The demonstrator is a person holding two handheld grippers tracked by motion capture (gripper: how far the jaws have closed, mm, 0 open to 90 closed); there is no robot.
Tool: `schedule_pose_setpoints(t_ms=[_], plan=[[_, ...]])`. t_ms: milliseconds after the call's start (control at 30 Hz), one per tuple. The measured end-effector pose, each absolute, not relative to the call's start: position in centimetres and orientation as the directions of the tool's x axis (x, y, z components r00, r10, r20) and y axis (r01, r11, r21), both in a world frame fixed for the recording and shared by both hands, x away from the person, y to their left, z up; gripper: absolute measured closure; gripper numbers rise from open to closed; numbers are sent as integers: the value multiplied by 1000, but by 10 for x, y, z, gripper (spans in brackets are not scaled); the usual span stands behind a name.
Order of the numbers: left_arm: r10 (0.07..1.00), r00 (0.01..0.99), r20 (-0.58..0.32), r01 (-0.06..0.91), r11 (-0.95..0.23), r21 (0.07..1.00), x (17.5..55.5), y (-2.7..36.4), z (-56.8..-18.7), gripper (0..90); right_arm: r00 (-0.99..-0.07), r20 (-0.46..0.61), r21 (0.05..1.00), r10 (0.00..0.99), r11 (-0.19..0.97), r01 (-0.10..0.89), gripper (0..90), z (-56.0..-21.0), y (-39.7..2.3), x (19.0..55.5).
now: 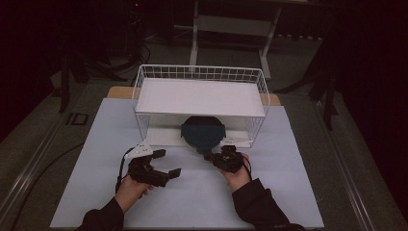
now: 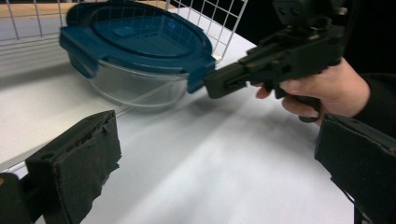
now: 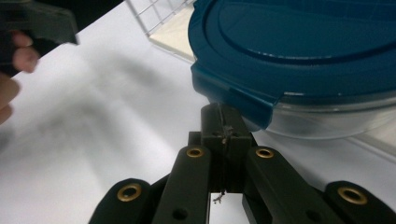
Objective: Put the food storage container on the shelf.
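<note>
The right tool (image 1: 208, 155), pressed together, is held against the container's (image 1: 202, 133) latch at 6 o'clock; next, lifting the latch is needed.

Glossy blue plastic lid (image 2: 140, 37) on clear smooth bowl (image 2: 130, 88); white wire basket (image 1: 199, 73); matt tabletop (image 1: 202, 192).

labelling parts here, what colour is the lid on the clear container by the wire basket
Dark teal blue, on the lid; it shows best in the left gripper view.
</note>
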State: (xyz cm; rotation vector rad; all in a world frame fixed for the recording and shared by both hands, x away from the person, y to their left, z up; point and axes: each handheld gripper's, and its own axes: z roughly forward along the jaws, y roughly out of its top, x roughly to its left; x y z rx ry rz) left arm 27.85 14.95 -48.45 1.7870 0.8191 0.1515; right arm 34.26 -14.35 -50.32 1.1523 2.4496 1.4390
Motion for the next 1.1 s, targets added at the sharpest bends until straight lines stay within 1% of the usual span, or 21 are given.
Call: schedule_pose_setpoints(t_ms=[200,533,767,833,900,967,1100], plan=[[597,750,-286,449,-142,882,279,151,-484,3,-694,286,776,661,264,572,900,-507,-140,354],[591,755,-284,446,-146,883,279,151,-485,4,-684,265,783,680,262,564,899,-508,-134,370],[588,758,-283,443,-143,885,279,152,-484,4,-667,270,783,694,245,572,899,-508,-131,380],[588,758,-283,442,-143,885,278,152,-484,3,-670,277,782,689,243,574,900,-508,-130,383],[588,759,-280,440,-147,886,278,152,-484,3,-677,260,787,688,255,562,898,-509,-126,382],[587,760,-279,440,-149,886,277,152,-483,4,-673,280,786,685,239,570,875,-508,-125,380],[582,769,-263,426,-161,890,276,151,-481,3,-704,260,800,661,260,540,741,-502,-123,370]])
